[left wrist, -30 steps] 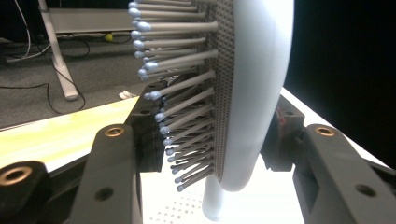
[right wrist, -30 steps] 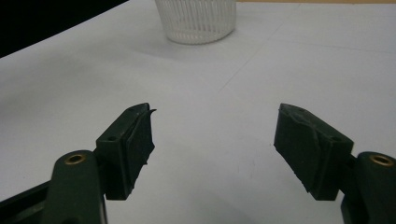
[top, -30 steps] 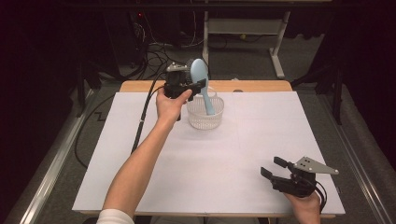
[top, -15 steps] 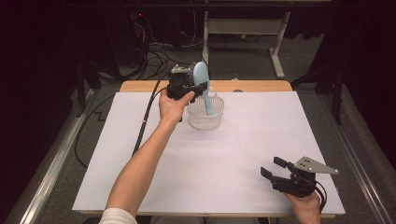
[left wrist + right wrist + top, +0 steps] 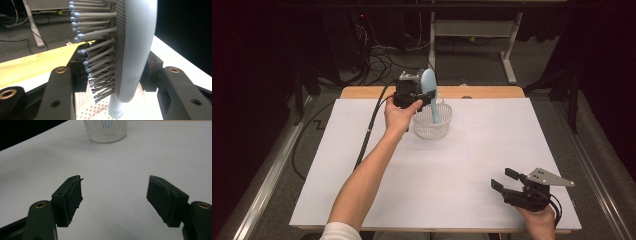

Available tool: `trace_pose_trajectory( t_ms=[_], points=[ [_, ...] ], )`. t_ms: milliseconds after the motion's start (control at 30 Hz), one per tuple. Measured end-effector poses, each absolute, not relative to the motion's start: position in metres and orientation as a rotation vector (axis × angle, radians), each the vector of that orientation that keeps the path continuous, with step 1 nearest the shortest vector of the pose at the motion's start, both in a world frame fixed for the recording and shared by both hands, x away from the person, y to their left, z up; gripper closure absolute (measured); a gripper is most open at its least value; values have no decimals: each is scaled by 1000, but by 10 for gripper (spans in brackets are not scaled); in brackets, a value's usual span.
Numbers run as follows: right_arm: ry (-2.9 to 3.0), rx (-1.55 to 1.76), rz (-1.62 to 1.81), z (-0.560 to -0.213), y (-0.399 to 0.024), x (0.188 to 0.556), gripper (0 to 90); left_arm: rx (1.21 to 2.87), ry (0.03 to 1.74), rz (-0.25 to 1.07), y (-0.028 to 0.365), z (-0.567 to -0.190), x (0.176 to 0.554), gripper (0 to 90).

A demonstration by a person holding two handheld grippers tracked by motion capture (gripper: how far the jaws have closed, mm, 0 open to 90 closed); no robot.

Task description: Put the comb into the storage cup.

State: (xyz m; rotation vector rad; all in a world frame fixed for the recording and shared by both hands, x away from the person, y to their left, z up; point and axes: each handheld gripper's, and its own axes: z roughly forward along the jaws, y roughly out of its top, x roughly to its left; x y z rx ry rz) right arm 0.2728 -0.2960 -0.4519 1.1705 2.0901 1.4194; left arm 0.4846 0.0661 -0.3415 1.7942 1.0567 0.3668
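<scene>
Our left gripper (image 5: 424, 97) jaws clench the hairbrush (image 5: 430, 95), handle in the basket (image 5: 432, 120) at twelve o'clock; our right gripper (image 5: 507, 181) jaws gape empty.

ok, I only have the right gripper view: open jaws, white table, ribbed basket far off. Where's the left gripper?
Observer: The left gripper is at the white basket, shut on a light blue hairbrush.
Operator: Brush in the basket yet?
Observer: Handle end is down inside it; the head stands upright above the rim, in the high view.
Operator: Where do the jaws grip it?
Observer: Across the head: in the left gripper view one pad is against the bristles, the other on the smooth back.
</scene>
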Motion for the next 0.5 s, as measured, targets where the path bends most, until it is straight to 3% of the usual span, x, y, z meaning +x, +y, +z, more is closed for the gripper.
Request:
trace_pose_trajectory(
  t_ms=[500],
  points=[
    [2092, 1172, 1421, -452, -296, 272, 289, 1816, 1065, 350, 58, -349, 486, 504]
  ],
)
